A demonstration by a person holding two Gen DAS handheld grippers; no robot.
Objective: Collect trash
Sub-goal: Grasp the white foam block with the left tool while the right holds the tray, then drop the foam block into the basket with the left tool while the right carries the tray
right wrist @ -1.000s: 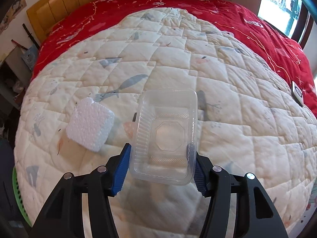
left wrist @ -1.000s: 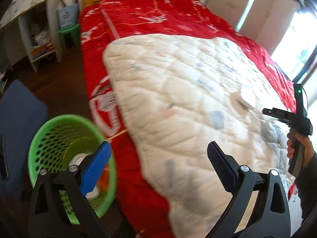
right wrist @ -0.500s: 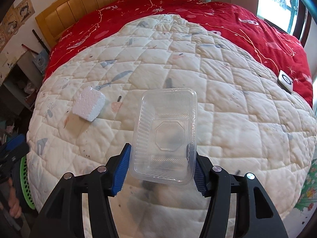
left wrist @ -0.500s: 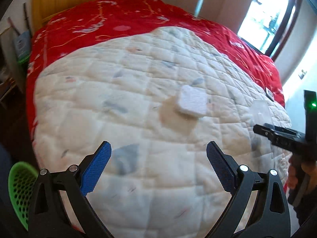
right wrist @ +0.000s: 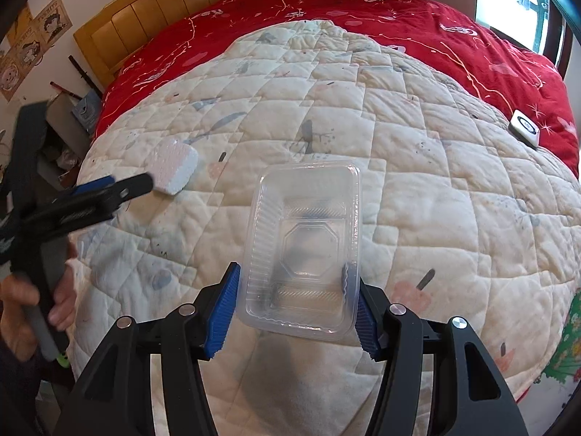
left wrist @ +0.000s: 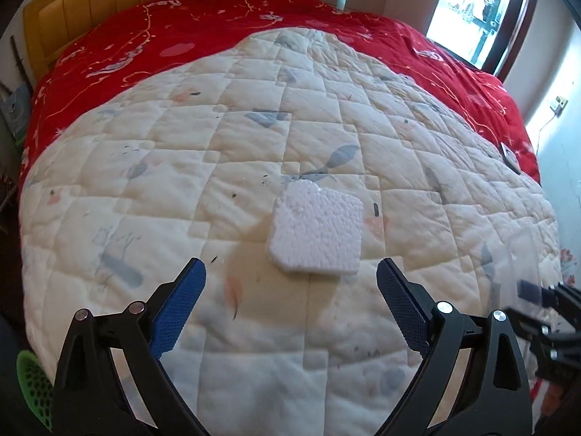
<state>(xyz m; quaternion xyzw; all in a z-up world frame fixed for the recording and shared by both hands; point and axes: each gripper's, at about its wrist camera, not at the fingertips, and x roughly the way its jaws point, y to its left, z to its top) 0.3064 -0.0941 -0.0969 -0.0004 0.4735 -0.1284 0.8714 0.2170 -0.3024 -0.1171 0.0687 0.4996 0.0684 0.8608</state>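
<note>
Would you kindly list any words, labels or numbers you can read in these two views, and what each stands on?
None can be read for certain.
Posters on the wall by the headboard: lettering too small and blurred.
Small white device on the red cover: a round mark, no legible text.
Clear plastic tray: embossed ridges only.

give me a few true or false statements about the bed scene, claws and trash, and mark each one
1. The right claw is shut on a clear tray. True.
2. The left claw holds the foam block. False: the claw is open and the block lies on the quilt just ahead of it.
3. The tray is full of food. False: it is empty, and the quilt shows through it.
4. A green basket shows at the lower left edge of the left wrist view. True.
5. The foam block sits on the red cover. False: it sits on the white quilt.
</note>
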